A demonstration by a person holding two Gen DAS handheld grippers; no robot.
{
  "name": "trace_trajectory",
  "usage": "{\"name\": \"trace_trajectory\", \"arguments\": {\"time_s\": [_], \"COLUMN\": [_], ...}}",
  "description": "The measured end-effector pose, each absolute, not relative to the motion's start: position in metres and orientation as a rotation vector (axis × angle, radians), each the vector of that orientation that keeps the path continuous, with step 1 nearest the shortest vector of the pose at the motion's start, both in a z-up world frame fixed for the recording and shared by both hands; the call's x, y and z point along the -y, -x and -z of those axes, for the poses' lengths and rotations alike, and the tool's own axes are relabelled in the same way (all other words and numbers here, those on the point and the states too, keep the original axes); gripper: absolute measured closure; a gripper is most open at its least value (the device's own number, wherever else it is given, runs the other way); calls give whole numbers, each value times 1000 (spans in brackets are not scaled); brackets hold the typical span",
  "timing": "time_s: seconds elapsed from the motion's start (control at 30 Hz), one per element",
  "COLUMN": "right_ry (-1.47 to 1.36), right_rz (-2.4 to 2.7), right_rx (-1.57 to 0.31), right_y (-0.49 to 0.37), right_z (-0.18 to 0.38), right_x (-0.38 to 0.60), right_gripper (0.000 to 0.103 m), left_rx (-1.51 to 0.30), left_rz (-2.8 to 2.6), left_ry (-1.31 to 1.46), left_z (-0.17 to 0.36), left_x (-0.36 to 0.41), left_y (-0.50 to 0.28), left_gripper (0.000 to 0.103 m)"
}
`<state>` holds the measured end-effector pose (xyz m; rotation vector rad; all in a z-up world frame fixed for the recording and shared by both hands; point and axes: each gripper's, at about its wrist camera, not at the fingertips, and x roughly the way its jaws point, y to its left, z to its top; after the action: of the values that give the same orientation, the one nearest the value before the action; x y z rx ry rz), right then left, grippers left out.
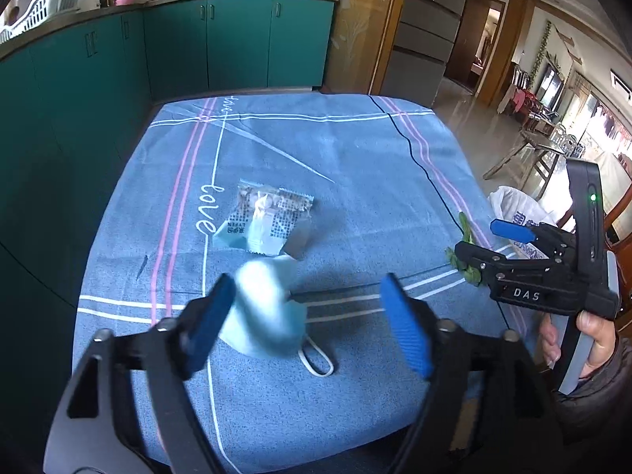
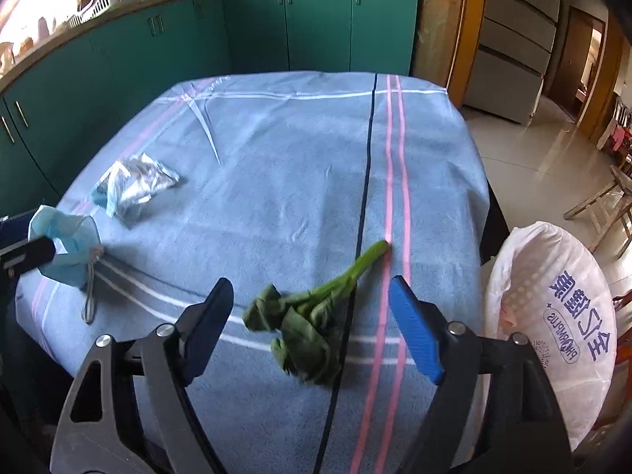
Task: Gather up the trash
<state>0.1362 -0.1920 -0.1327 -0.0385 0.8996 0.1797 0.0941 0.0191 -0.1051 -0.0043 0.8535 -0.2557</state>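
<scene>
The left hand-held gripper [image 1: 306, 324] reaches forward low over the bench [image 1: 355, 150], its blue fingers spread wide and gripping nothing. A crumpled light-blue face mask [image 1: 264, 312] lies between them, close against the left finger and clear of the right one, with its white ear loop [image 1: 318, 359] trailing toward the near edge. Just beyond the mask rests a torn snack wrapper [image 1: 268, 221], its long axis running roughly left to right.

The right hand-held gripper [image 2: 312, 326] is held level near the bench's right side by a hand [image 1: 592, 339] wrapped around its grip. Its fingers are also spread and hold nothing. A wilted leafy green stalk [image 2: 312, 316] lies on the cloth between them, touching neither; its bunched leaves sit nearest the gripper and its pale stem points away and to the right, ending at the pink stripe. A white plastic bag [image 2: 553, 316] with blue print stands open just off the bench's right edge.
</scene>
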Motion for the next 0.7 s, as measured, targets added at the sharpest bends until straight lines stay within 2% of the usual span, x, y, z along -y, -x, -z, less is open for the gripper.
{"name": "trace_trajectory", "arguments": {"time_s": [0.17, 0.47, 0.63, 0.7], "right_ry": [73, 136, 131, 132], "right_rz": [-145, -124, -127, -122], "right_rx": [-914, -937, -951, -946], "right_y": [-144, -148, -148, -147], "right_z": [136, 150, 153, 153], "right_x": [184, 173, 173, 174], "right_gripper": [23, 25, 47, 52], "left_rx": [-911, -916, -895, -889], "left_rz": [204, 174, 161, 155], "left_ry": [21, -46, -75, -82], "left_z": [120, 128, 127, 127], "left_x": [-20, -7, -1, 1], "left_y": [-103, -102, -99, -99], "left_gripper": [12, 12, 12, 12]}}
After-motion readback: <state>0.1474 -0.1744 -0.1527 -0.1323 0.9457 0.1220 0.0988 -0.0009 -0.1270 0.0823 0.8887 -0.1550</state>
